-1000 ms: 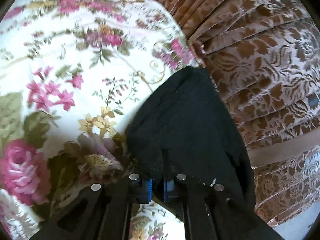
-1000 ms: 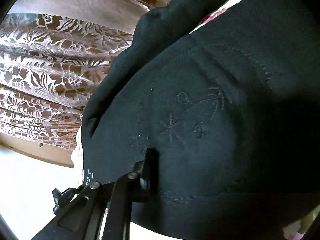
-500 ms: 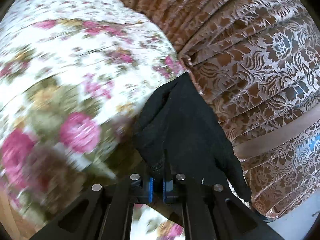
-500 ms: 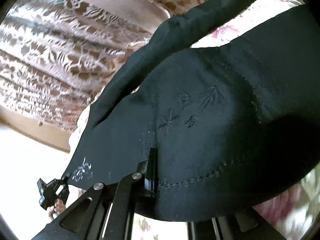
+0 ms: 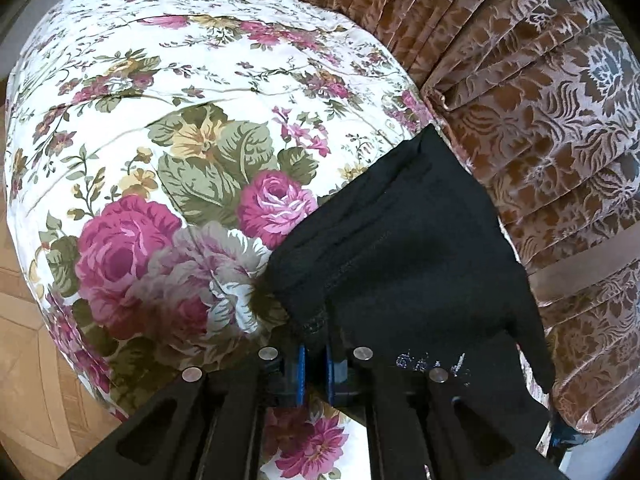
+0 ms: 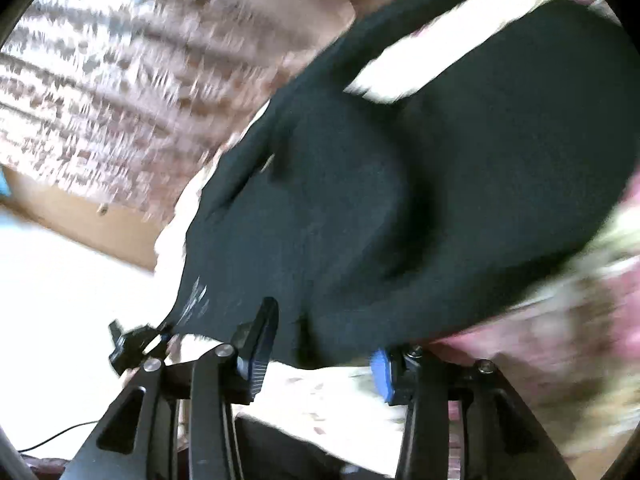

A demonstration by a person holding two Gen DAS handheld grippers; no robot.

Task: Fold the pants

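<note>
The black pants [image 5: 404,252] lie on a floral bedspread [image 5: 168,128], near the bed's right edge. My left gripper [image 5: 314,336] is shut on a hemmed edge of the pants, which fans out above and to the right of the pinch. In the blurred right wrist view the pants [image 6: 400,184] fill the middle. My right gripper [image 6: 320,344] has its jaws opening. The cloth's near edge lies between the two blue-padded fingers [image 6: 260,340], and neither pad presses it.
A brown patterned pleated bed skirt [image 5: 552,128] hangs to the right of the bedspread. Wooden parquet floor [image 5: 24,360] shows at the lower left. In the right wrist view a pale floor [image 6: 60,320] lies at the left, below the blurred skirt [image 6: 120,80].
My left gripper dragged its pinched edge across the bedspread, the cloth spreading flatter. My right gripper, earlier shut on the pants, has parted its jaws and pulled back; its view is now blurred.
</note>
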